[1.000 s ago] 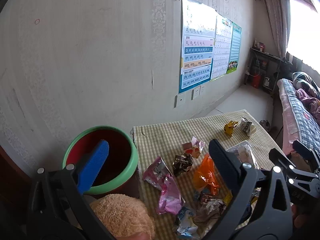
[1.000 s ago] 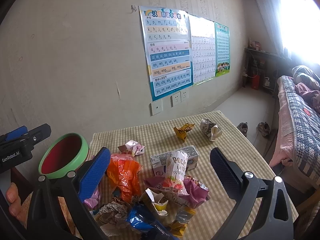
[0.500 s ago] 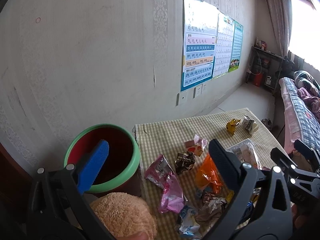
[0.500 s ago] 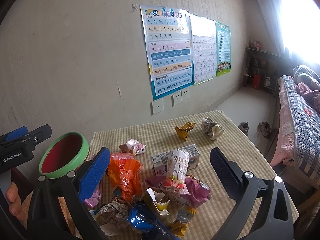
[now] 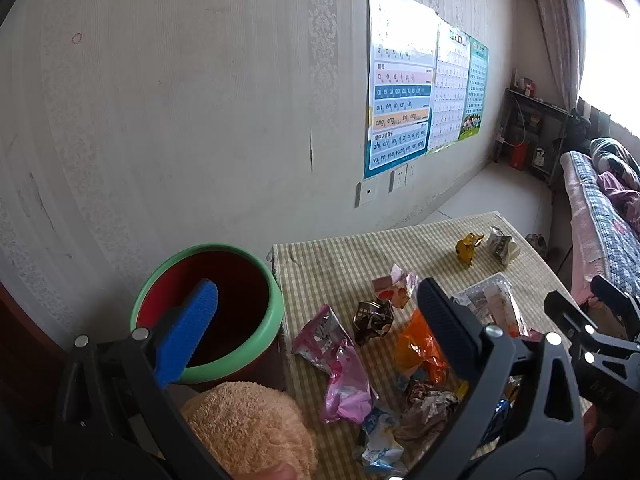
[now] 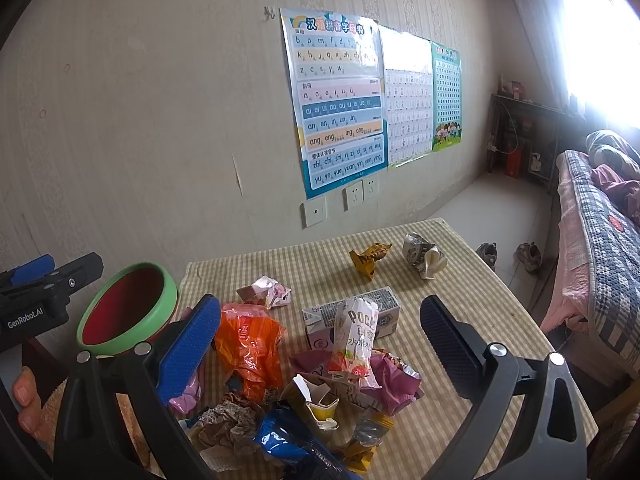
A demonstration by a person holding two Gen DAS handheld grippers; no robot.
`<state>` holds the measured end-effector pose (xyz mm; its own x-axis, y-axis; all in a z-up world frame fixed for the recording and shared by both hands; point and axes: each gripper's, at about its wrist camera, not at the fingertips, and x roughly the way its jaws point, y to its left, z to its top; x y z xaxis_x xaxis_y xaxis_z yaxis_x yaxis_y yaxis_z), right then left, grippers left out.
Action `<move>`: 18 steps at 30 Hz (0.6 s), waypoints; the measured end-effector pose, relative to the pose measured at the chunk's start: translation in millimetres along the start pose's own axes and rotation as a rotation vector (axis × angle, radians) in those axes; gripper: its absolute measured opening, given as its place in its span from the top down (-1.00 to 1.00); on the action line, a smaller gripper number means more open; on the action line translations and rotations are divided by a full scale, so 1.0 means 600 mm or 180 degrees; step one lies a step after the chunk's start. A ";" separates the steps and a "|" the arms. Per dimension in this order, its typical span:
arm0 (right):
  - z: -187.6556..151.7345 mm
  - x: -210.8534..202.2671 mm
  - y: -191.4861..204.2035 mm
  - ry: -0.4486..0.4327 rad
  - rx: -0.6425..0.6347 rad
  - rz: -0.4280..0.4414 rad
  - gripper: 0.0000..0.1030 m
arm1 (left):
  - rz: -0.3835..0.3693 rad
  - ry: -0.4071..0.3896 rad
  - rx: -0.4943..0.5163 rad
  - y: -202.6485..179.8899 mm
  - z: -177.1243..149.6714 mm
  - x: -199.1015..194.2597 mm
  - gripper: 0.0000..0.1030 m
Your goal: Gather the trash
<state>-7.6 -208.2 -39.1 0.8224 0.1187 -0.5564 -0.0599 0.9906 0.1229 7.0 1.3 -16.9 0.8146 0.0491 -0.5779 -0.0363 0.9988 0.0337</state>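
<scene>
Both grippers were wide open and held nothing. The left gripper (image 5: 316, 316) hung at the lower left of the frame, over the green-rimmed bin (image 5: 208, 312) beside the desk (image 5: 344, 260). The right gripper (image 6: 316, 336) hovered above the wrapper pile (image 6: 304, 380) in the lower centre, near the orange bag (image 6: 250, 344).
</scene>
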 end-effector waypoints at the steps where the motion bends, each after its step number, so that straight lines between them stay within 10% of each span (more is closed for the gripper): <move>1: 0.000 0.000 0.000 0.0004 0.0000 0.0002 -0.86 | 0.0001 0.0001 0.0002 0.000 0.000 0.000 -0.90; 18: -0.002 0.001 0.000 0.0028 -0.0004 0.0005 -0.86 | 0.0032 0.0016 -0.0008 0.004 -0.001 0.005 -0.90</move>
<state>-7.7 -208.2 -40.7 0.8173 0.1209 -0.5633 -0.0619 0.9905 0.1228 8.8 3.6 -19.0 0.8112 0.0593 -0.5817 -0.0460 0.9982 0.0376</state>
